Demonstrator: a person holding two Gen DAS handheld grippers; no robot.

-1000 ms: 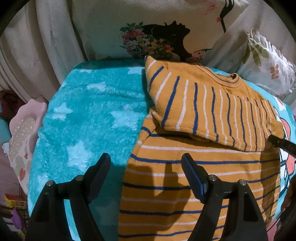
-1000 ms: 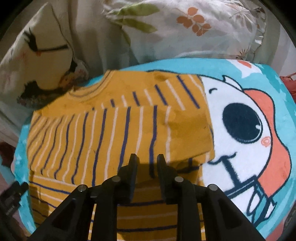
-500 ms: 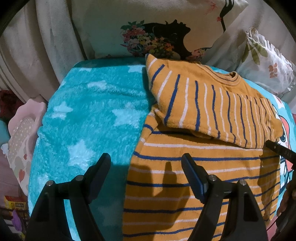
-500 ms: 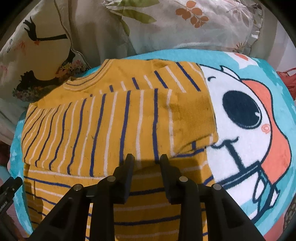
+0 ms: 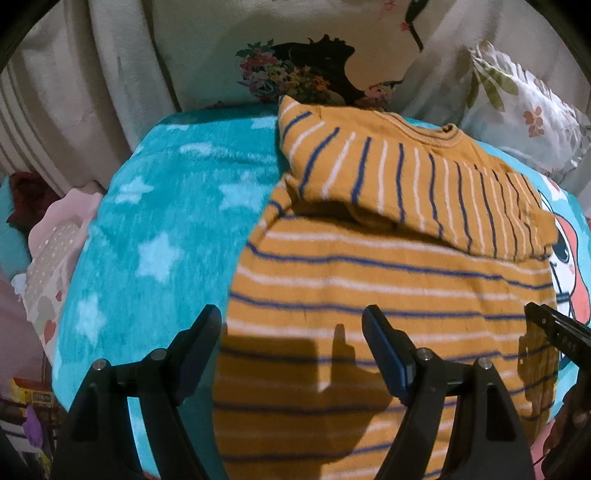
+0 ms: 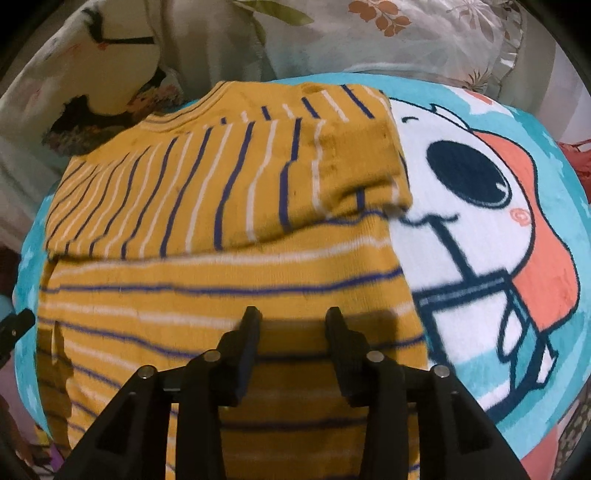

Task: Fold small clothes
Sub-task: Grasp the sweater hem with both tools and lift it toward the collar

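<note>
Turquoise blanket (image 5: 155,229), pillows (image 6: 388,33) behind — sweater (image 6: 221,280) flat; left gripper (image 5: 291,325) apart, right gripper (image 6: 293,325) opening, empty.

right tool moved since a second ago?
Yes. The right tool has pulled back toward the near hem of the striped sweater: the folded sleeve edge now sits farther ahead of it, and its jaws are opening, empty.

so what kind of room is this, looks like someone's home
Most likely a bedroom: the striped sweater lies on a fleecy cartoon blanket spread like bedding, with printed pillows propped behind it.
</note>
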